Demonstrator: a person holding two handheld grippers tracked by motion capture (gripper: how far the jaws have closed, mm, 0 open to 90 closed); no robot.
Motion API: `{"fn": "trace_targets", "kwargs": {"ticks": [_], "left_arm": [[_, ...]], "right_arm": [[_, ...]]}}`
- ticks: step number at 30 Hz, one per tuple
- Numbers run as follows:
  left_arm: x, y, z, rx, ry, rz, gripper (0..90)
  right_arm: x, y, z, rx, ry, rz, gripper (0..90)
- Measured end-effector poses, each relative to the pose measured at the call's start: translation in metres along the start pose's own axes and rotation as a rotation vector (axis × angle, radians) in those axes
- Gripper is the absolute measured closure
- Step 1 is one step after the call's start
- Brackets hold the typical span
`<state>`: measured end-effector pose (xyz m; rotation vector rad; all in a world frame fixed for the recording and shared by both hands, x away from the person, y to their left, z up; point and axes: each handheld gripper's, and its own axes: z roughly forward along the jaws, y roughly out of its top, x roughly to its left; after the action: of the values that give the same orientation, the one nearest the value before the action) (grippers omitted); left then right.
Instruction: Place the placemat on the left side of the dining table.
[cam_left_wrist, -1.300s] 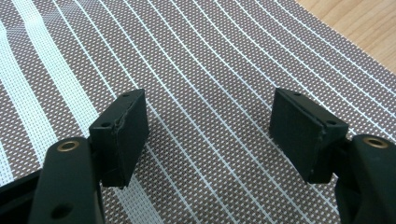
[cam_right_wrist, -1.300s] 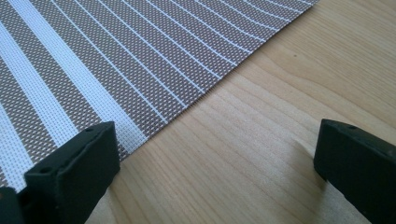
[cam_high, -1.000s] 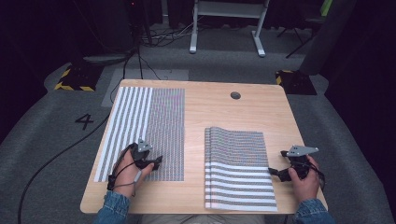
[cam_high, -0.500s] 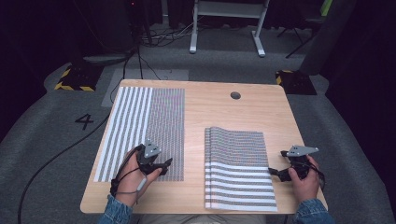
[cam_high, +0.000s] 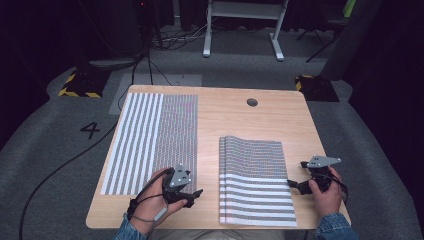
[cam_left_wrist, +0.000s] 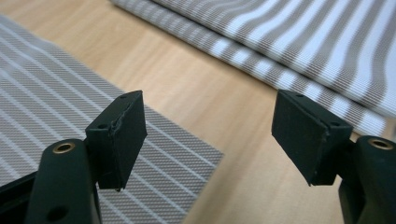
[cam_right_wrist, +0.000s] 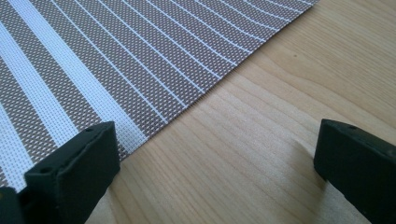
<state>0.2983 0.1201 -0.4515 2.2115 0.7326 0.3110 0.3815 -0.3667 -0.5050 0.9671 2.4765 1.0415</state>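
Both tongs spread: left tongs (cam_high: 196, 194) at flat mat's (cam_high: 150, 140) corner, right tongs (cam_high: 296, 175) beside folded mat (cam_high: 255, 180).

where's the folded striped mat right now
In the high view, the folded grey-and-white striped woven mat lies on the wooden table's near right part, between the left gripper and right gripper.

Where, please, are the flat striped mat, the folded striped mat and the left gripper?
flat striped mat (cam_high: 150, 142), high view, middle of its surface.
folded striped mat (cam_high: 255, 185), high view, middle of its top layer.
left gripper (cam_high: 196, 196), high view, between its open fingertips.
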Motion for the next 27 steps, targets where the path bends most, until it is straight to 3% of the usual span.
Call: {"fn": "trace_targets", "kwargs": {"ticks": [1,6,9,10,12,14,16,18,19,20,21,24,25,26,27], "left_arm": [[-0.006,0.0,0.002,0.007,-0.025,0.013,26.9],[-0.015,-0.002,0.003,0.019,-0.045,0.045,26.8],[-0.026,-0.004,0.007,0.052,-0.08,0.083,26.8],[-0.026,-0.004,0.007,0.052,-0.08,0.083,26.8],[-0.033,-0.005,0.013,0.079,-0.124,0.084,26.7],[-0.034,-0.007,0.015,0.075,-0.118,0.083,26.4],[-0.039,-0.011,0.025,0.106,-0.141,0.068,26.5],[-0.043,-0.015,0.031,0.104,-0.149,0.055,26.6],[-0.043,-0.015,0.031,0.104,-0.149,0.055,26.6],[-0.042,-0.015,0.035,0.087,-0.159,0.089,26.6],[-0.045,-0.017,0.037,0.104,-0.173,0.072,26.7],[-0.049,-0.02,0.042,0.114,-0.157,0.081,26.9],[-0.048,-0.02,0.044,0.112,-0.177,0.098,26.9],[-0.049,-0.021,0.046,0.093,-0.165,0.111,26.9],[-0.051,-0.023,0.046,0.099,-0.16,0.083,26.7]], "right_arm": [[0.0,0.0,0.0,0.0,0.0,0.0,0.3],[0.0,0.0,0.0,-0.004,0.0,0.002,0.3],[0.0,0.0,0.0,-0.003,0.0,0.001,0.3],[0.0,0.0,0.0,-0.003,0.0,0.001,0.3],[0.0,0.0,0.0,-0.002,0.0,0.001,0.3],[0.0,0.0,0.0,-0.002,0.0,0.001,0.3],[0.0,0.0,0.0,0.0,0.0,0.0,0.3],[0.0,0.0,0.0,0.001,0.0,0.0,0.3],[0.0,0.0,0.0,0.001,0.0,0.0,0.3],[0.0,0.0,0.0,0.0,0.0,0.0,0.3],[0.0,0.0,0.0,0.0,0.0,0.0,0.3],[0.0,0.0,0.0,0.0,0.0,0.0,0.3],[0.0,0.0,0.0,0.0,0.0,0.0,0.3],[0.0,0.0,0.0,0.0,0.0,0.0,0.3],[0.0,0.0,0.0,0.0,0.0,0.0,0.3]]}}
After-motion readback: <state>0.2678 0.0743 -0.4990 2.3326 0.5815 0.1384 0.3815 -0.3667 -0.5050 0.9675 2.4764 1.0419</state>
